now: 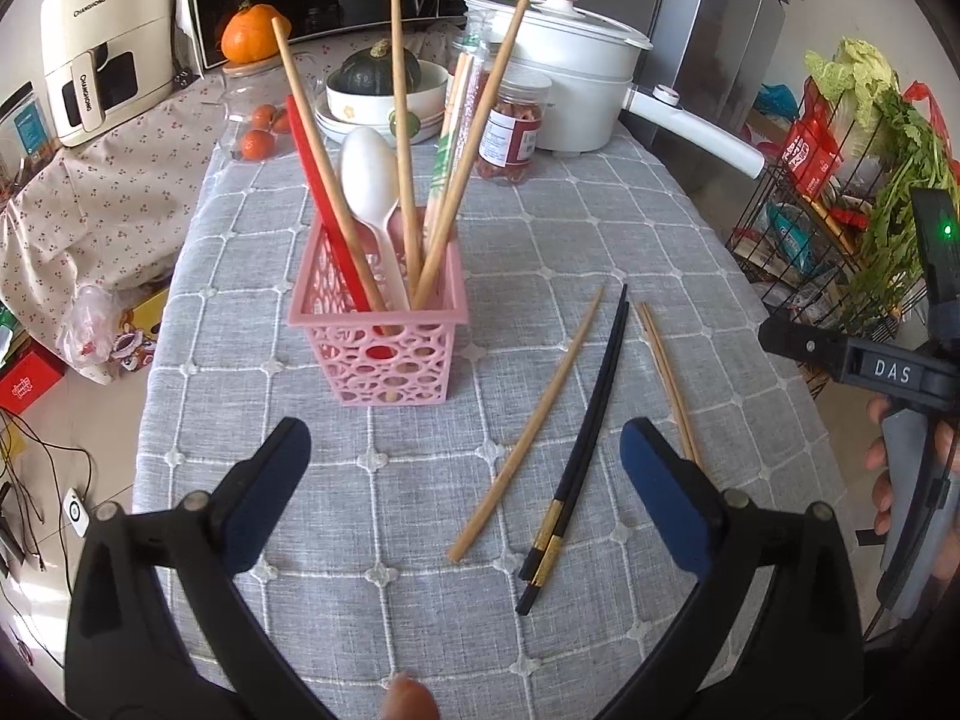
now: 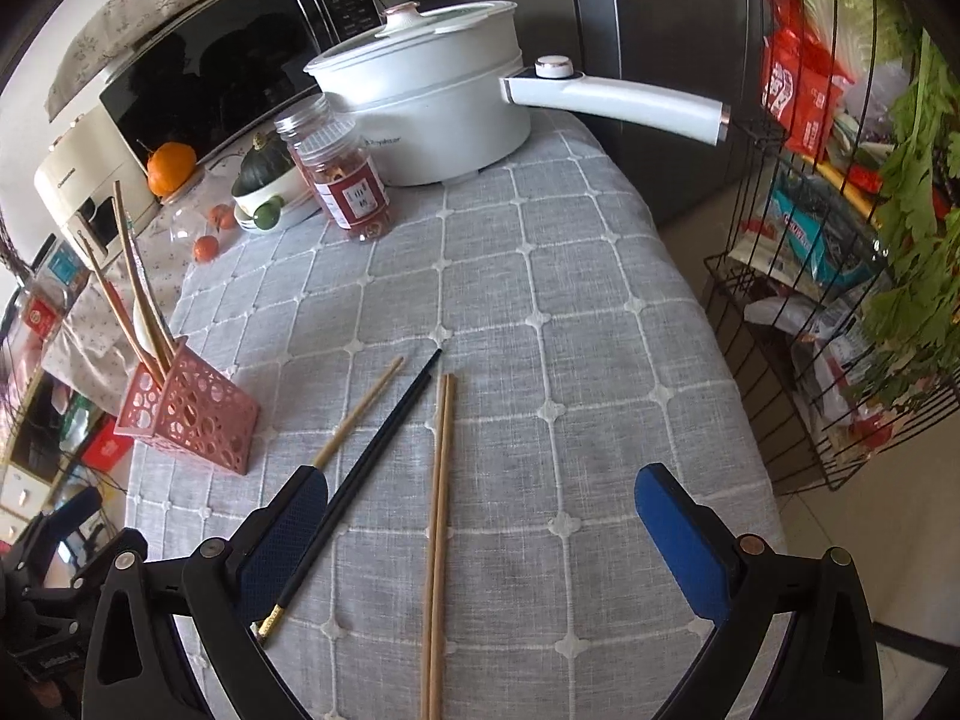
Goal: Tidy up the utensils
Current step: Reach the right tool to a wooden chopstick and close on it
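A pink openwork basket [image 1: 375, 348] stands upright on the grey checked cloth. It holds several wooden chopsticks, a red utensil and a white spoon [image 1: 369, 180]. To its right lie a single wooden chopstick [image 1: 528, 432], a black pair with gold ends [image 1: 591, 432] and a wooden pair [image 1: 669, 384]. My left gripper [image 1: 465, 456] hovers open in front of the basket, nothing between its fingers. My right gripper [image 2: 480, 504] is open above the wooden pair [image 2: 438, 540], which runs between its fingers untouched. The black pair [image 2: 372, 462] passes by its left finger. The basket [image 2: 192, 414] is far left.
At the back of the table stand a white electric pot [image 1: 570, 90] with a long handle, a jar of red snacks [image 1: 510, 138], bowls holding a green squash [image 1: 375, 75] and a microwave. A wire rack of groceries [image 2: 840, 300] stands off the table's right edge.
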The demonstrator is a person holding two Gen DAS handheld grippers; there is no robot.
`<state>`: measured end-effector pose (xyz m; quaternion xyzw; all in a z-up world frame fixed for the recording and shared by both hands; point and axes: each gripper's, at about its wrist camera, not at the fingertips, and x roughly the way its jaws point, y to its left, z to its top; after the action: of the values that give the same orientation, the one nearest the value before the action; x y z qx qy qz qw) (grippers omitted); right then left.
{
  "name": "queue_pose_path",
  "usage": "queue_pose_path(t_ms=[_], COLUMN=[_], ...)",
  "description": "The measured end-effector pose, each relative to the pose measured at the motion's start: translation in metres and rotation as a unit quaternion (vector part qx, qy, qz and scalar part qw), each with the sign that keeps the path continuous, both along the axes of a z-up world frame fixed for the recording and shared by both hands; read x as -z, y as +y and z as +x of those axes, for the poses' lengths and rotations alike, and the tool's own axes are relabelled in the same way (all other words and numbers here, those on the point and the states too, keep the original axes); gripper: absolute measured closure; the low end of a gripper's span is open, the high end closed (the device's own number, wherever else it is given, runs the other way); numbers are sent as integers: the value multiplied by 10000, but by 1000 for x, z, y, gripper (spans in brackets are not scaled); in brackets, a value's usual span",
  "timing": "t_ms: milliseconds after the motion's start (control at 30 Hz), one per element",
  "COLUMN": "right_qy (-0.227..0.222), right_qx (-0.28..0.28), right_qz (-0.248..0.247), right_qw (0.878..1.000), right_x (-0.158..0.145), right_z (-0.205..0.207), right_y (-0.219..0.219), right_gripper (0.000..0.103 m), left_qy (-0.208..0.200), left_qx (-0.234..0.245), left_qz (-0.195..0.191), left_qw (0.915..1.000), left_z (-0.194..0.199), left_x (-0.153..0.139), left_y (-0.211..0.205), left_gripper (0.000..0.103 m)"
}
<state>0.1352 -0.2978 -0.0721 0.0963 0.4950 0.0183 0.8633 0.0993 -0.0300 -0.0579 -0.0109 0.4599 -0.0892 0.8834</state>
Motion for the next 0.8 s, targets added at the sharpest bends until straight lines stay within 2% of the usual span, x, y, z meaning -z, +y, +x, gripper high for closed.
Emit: queue_pose_path(t_ms=[167, 400, 633, 800], right_qy=[340, 755, 1112, 1305], right_qx=[-97, -351, -330, -387], right_qz=[-192, -494, -458, -961], right_qw=[9992, 9953, 9922, 9860], right_x=[22, 57, 84, 96], right_z=[11, 30, 49, 53], right_y=[3, 19, 26, 37], right_gripper=[0, 0, 0, 1], left_qy=[0, 448, 744, 721], left_qx=[-34, 276, 553, 690], left_qz=[-32, 278, 637, 725], left_qw=[10000, 9982, 9937, 9924], left_z=[0, 0, -3, -5], left_x=[8, 22, 28, 24], left_y=[-2, -9, -12, -13], left_gripper=[0, 0, 0, 0])
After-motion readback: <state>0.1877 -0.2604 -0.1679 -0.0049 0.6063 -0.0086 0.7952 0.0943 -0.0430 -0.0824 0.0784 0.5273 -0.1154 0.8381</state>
